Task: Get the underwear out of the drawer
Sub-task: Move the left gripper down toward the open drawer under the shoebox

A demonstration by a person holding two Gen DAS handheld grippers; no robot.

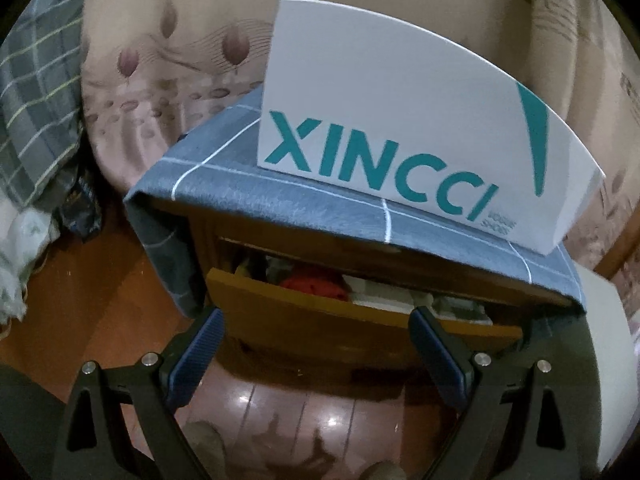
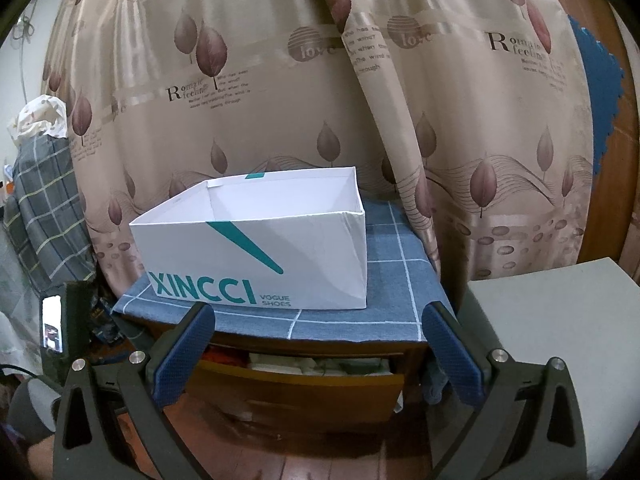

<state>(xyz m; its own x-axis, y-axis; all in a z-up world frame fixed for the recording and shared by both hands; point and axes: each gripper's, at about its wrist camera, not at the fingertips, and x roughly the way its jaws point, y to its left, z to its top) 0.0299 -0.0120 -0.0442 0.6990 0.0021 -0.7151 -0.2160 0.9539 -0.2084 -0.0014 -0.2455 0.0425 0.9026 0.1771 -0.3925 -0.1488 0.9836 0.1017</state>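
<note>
The left gripper (image 1: 316, 344) stands wide, holding nothing, its two blue-padded fingers (image 1: 200, 354) straddling the front panel of the drawer (image 1: 320, 312) from just in front. The right gripper (image 2: 320, 354) is likewise spread wide with nothing between its pads, hovering before the same drawer (image 2: 304, 388).

The drawer is one wooden box, pulled partly out of the nightstand (image 2: 412, 364). Folded garments fill it: a red-orange piece (image 1: 316, 282) at about 12 o'clock from the left gripper, and pale white folded pieces (image 1: 384, 298) toward 1 o'clock. Which of these is underwear cannot be told.

The gap between the drawer's front edge and the cloth-covered top above is narrow. A blue grid-patterned cloth (image 2: 400, 280) overhangs the top's front edge. On it sits one open white shoe box (image 2: 256, 256) printed XINCCI. Behind hangs a leaf-print curtain (image 2: 260, 100). A pale grey block (image 2: 560, 344) stands at 3 o'clock, just beside the nightstand.
</note>
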